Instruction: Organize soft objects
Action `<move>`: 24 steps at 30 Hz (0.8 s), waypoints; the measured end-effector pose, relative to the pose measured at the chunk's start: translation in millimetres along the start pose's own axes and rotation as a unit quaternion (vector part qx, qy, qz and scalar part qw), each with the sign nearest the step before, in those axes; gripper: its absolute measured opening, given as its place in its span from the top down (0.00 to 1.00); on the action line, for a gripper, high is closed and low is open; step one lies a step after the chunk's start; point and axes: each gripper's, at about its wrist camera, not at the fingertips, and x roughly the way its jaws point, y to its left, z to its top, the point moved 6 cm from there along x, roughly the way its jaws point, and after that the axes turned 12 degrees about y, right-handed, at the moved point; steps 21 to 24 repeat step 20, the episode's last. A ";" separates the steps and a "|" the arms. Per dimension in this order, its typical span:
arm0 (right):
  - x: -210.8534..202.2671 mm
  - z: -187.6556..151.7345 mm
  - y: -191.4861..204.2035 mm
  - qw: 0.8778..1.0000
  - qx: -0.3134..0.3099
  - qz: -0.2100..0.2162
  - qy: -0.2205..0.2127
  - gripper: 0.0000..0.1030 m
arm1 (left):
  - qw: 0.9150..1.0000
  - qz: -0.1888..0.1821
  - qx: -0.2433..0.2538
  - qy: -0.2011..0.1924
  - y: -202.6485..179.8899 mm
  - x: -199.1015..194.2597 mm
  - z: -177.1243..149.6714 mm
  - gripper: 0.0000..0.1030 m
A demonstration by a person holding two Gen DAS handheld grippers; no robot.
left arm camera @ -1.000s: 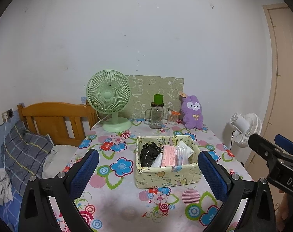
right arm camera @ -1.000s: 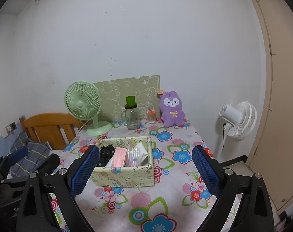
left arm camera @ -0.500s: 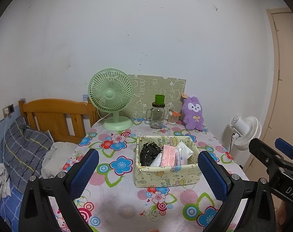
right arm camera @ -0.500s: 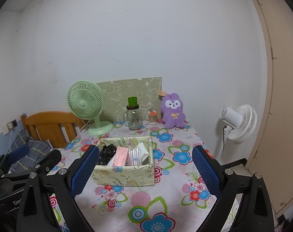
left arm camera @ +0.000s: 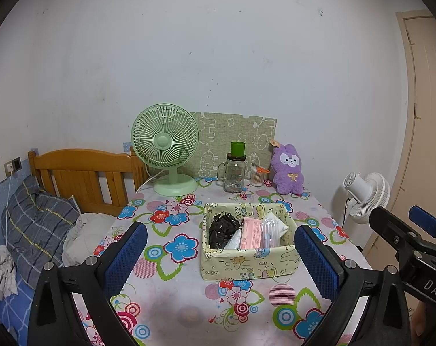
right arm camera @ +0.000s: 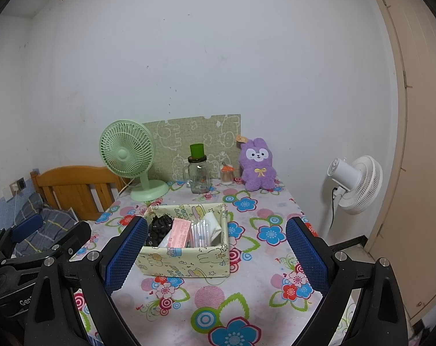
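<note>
We see a table covered by a floral tablecloth [left arm camera: 171, 262], set against a white wall with a wooden bed headboard [left arm camera: 82, 173] to its left. A white standing fan [right arm camera: 359, 184] is on the floor at the table's right, near a beige door [right arm camera: 413, 144]. At the back of the table a green desk fan [left arm camera: 166, 147] stands in front of a green patterned board [left arm camera: 235, 135] that leans on the wall. To the right of the fan base are a glass mason jar with a green cup on top [left arm camera: 235, 170], a small container of cotton swabs [left arm camera: 256, 174], and a purple plush bunny [left arm camera: 288, 170] sitting upright against the board. The fabric storage box [left arm camera: 249, 262] sits near the table's middle; it holds, from left to right, a black crinkled bundle [left arm camera: 222, 229], a pink packet [left arm camera: 251, 236] and clear wrapped items [left arm camera: 271, 230], all standing inside its walls. We observe the left gripper [left arm camera: 220, 259] with its blue-padded fingers [left arm camera: 125, 256] spread wide, holding nothing, above the near part of the table and framing the box. The right gripper [right arm camera: 216, 253] is likewise spread wide and empty, with the box just beyond its left finger [right arm camera: 125, 255]. Each gripper is partly visible at the edge of the other's view.
</note>
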 end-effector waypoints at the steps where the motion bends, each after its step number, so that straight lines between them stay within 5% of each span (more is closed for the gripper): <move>1: 0.0 0.0 0.0 1.000 0.001 0.000 0.000 0.05 | 1.000 0.000 0.000 0.000 -0.6 -0.2 0.0 0.00; 24: 4.8 -0.2 -1.5 1.000 0.001 -0.001 0.005 0.05 | 1.000 -0.001 -0.001 0.001 -0.2 1.6 1.0 0.00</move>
